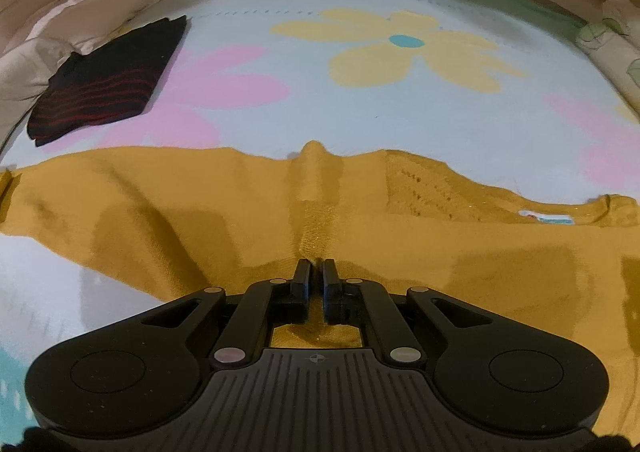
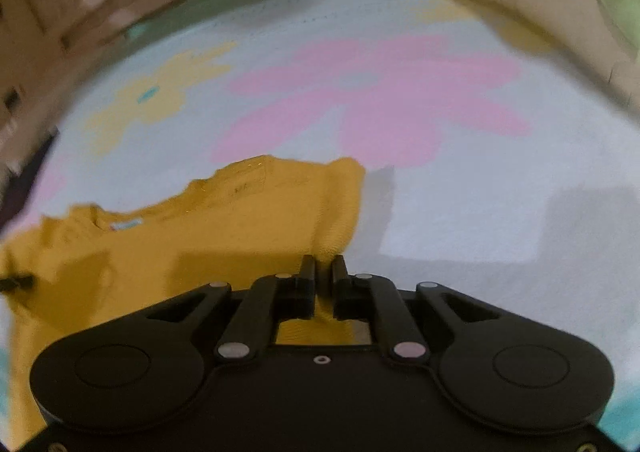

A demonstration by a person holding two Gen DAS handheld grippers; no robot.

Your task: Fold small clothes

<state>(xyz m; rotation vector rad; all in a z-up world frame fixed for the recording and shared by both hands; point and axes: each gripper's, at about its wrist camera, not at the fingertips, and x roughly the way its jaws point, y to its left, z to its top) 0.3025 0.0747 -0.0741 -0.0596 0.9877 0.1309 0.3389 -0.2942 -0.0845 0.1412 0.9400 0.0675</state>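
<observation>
I have both grippers — left, right — clenched on the sweater; thin pinches may slip when I lift.

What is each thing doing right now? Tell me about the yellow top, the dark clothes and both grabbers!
Yellow top: spread out on the flowered blanket, rumpled, not yet folded, label showing at the neck.
Dark striped garment: folded, lying apart on the blanket.
Left gripper: shut on the yellow top, pinching up a ridge of fabric.
Right gripper: shut on the yellow top near its edge.
</observation>
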